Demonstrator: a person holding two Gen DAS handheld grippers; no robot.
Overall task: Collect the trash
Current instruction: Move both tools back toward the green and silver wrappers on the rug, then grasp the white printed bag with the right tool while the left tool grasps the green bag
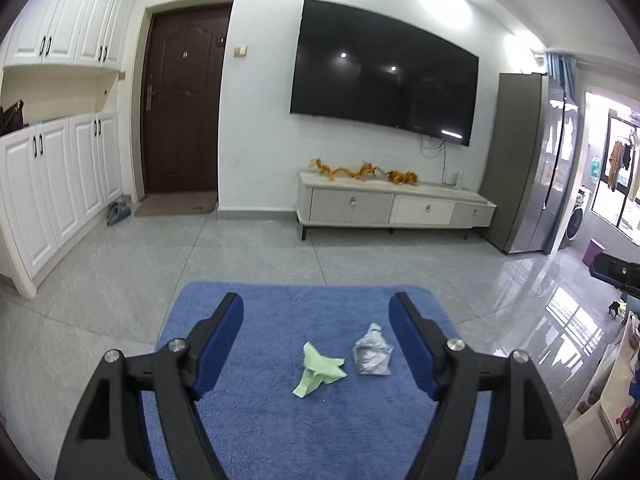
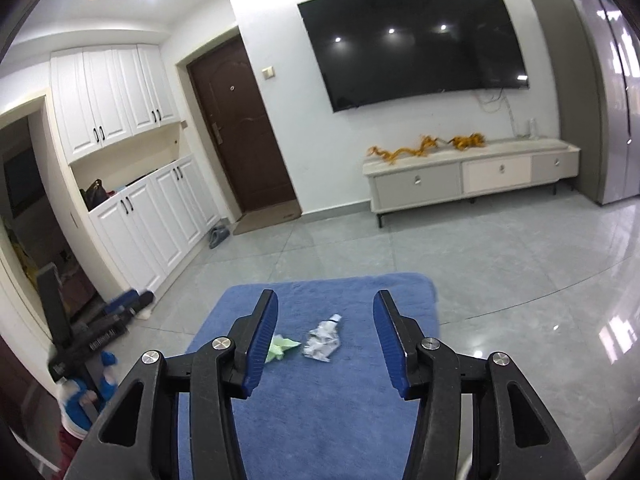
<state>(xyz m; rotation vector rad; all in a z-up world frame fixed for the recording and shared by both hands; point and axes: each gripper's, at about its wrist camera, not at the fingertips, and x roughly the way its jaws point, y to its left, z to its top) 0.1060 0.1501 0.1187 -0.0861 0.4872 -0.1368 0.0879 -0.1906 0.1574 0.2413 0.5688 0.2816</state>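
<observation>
Two pieces of trash lie side by side on a blue rug (image 1: 280, 420): a crumpled light green paper (image 1: 318, 368) and, to its right, a crumpled silver-white wrapper (image 1: 372, 352). My left gripper (image 1: 316, 312) hangs above and short of them, jaws wide open, nothing between the blue pads. In the right wrist view the same green paper (image 2: 282, 347) is partly hidden behind the left finger, and the silver wrapper (image 2: 322, 340) shows in the gap over the blue rug (image 2: 320, 420). My right gripper (image 2: 325, 312) is open and empty too, held above the rug.
Grey tiled floor (image 1: 120, 272) surrounds the rug. A low TV cabinet (image 1: 392, 204) stands against the far wall under a black TV (image 1: 384, 72). White cupboards (image 1: 52, 184) line the left side, a brown door (image 1: 184, 100) beside them. The left gripper (image 2: 100, 332) shows at left in the right wrist view.
</observation>
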